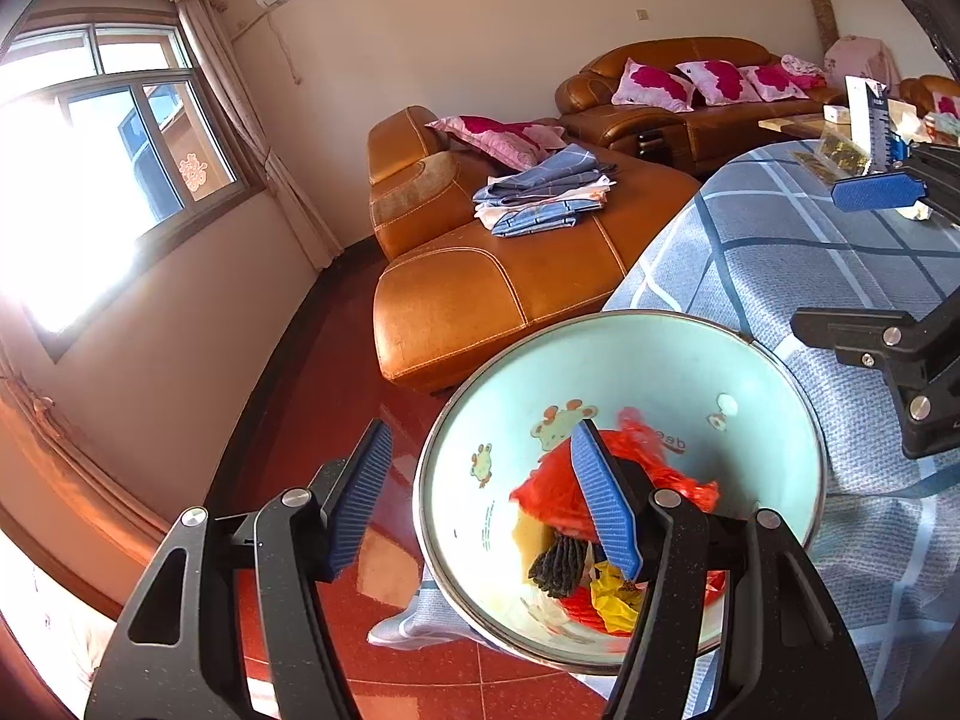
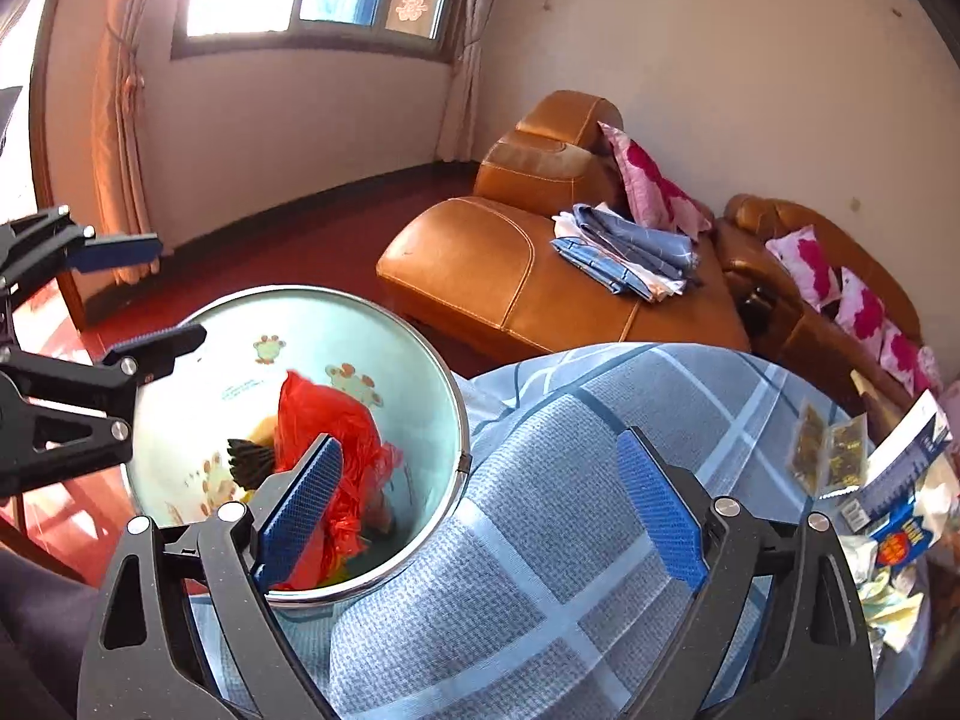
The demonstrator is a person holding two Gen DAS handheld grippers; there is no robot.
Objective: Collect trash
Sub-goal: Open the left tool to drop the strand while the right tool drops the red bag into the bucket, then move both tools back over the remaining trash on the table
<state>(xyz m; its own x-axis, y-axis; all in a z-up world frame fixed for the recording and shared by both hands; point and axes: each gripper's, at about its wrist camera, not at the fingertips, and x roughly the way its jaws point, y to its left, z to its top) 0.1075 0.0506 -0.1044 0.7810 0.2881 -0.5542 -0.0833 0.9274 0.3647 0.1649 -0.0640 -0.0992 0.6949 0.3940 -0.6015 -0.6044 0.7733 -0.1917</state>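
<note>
A pale teal enamel basin (image 1: 660,360) (image 2: 420,360) tilts at the edge of the table, which is covered by a blue checked cloth (image 2: 540,480). It holds a red plastic bag (image 1: 552,486) (image 2: 324,414), a yellow sponge (image 1: 531,534), a black ribbed piece (image 1: 558,564) and a yellow wrapper (image 1: 612,600). My left gripper (image 1: 480,429) (image 2: 180,291) is open and straddles the basin's near rim, one finger inside and one outside. My right gripper (image 2: 477,438) (image 1: 840,258) is open wide above the cloth beside the basin, with nothing held.
More litter lies on the table to the right: snack packets (image 2: 828,456), a blue and white carton (image 2: 900,474) and crumpled wrappers (image 2: 888,600). An orange leather sofa (image 1: 480,288) with folded cloths (image 1: 540,192) and pink pillows stands behind. The red floor (image 1: 336,372) lies below the basin.
</note>
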